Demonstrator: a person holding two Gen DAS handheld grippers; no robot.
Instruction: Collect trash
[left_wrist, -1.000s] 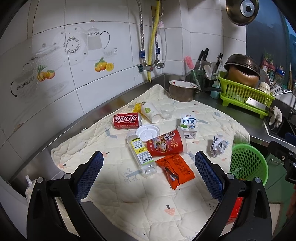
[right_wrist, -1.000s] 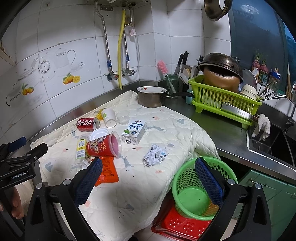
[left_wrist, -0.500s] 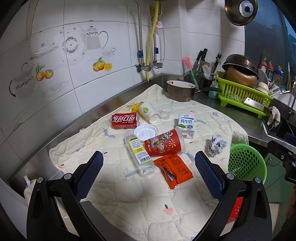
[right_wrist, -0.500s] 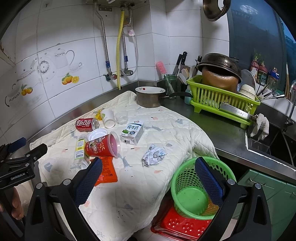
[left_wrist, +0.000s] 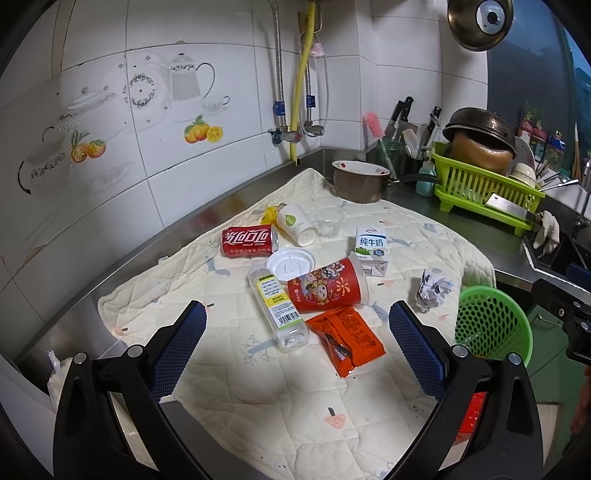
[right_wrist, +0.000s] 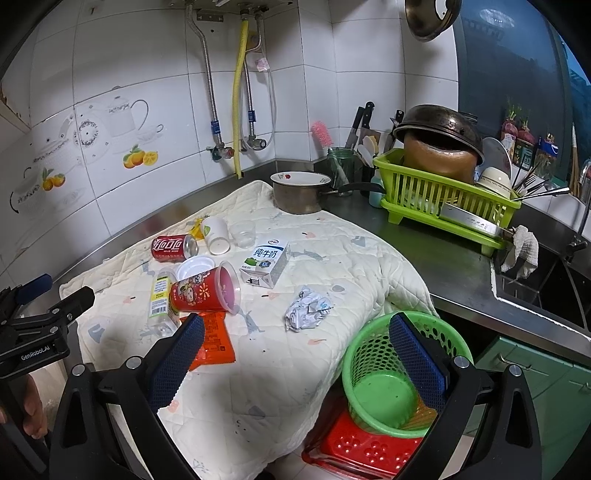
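almost nothing has changed over the last second: the left tongs (left_wrist: 297, 341) and right tongs (right_wrist: 295, 349) have only drifted a little, so the whole scene sits slightly shifted in both views, and no item has been moved. both tongs stay spread wide with nothing between their blue pads.

the trash still lies on the quilted cloth (left_wrist: 258, 391) over the worktop: a red can (left_wrist: 249, 242), a white paper cup (left_wrist: 297, 224), a clear cup (left_wrist: 328, 223), a white lid (left_wrist: 291, 263), a clear bottle (left_wrist: 279, 306), a red cup (left_wrist: 327, 286), a milk carton (left_wrist: 372, 251), an orange wrapper (left_wrist: 345, 338) and a crumpled paper ball (right_wrist: 306, 309).

the green basket (right_wrist: 388, 373) waits below the cloth's edge, apparently empty. collecting seems not yet begun; the paper ball lies nearest the basket.
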